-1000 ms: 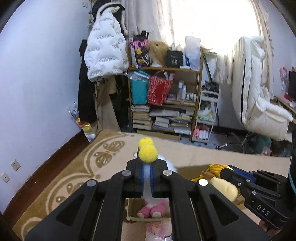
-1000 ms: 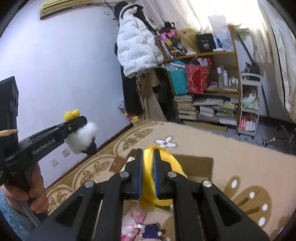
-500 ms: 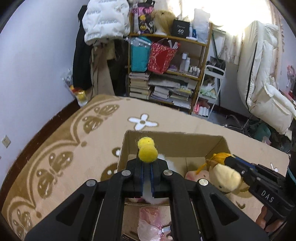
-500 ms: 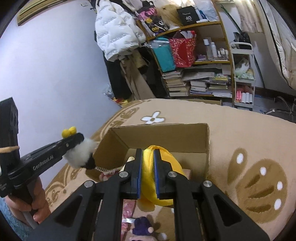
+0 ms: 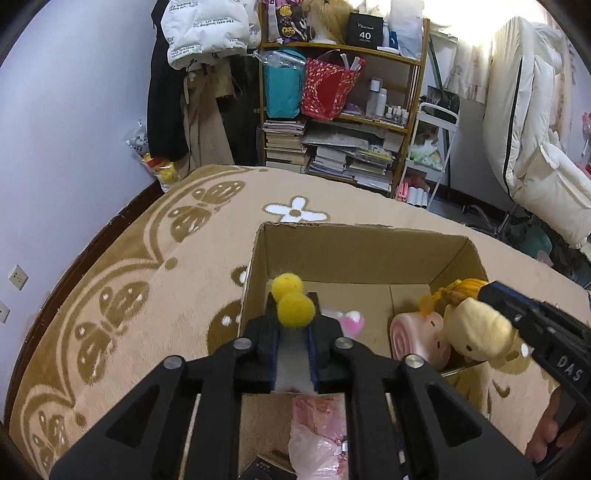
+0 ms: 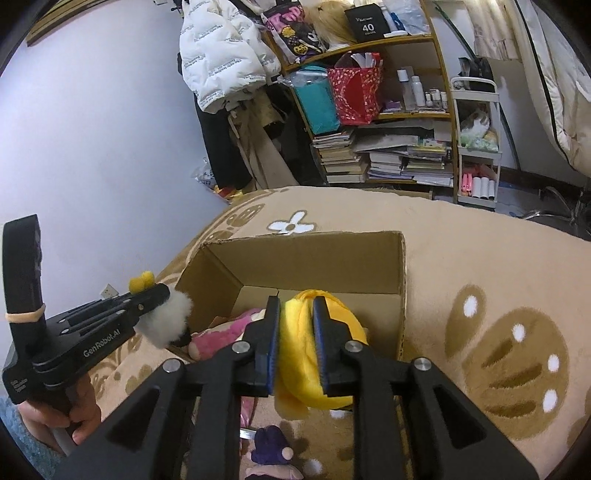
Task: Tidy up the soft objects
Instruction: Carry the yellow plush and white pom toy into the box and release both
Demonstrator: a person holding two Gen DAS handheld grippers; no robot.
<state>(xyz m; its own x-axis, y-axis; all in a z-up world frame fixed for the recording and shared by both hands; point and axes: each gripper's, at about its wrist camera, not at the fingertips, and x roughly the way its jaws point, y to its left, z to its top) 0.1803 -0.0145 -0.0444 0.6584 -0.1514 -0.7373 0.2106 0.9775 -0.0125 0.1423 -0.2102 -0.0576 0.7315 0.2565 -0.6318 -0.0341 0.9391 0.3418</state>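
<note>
Fingers of both grippers pinch plush: left (image 5: 293,360) fluffy white toy (image 6: 168,326), right (image 6: 295,363) yellow doll (image 6: 319,373), above corrugated box (image 5: 354,251).

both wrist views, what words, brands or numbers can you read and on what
"GenRobot.AI": side of the left tongs.
"DAS": side of the right tongs.
"40", with small words under it too blurred to read: black box on the top shelf.
White jacket: printed lines, upside down, not surely readable.
Book spines: too small.
</note>
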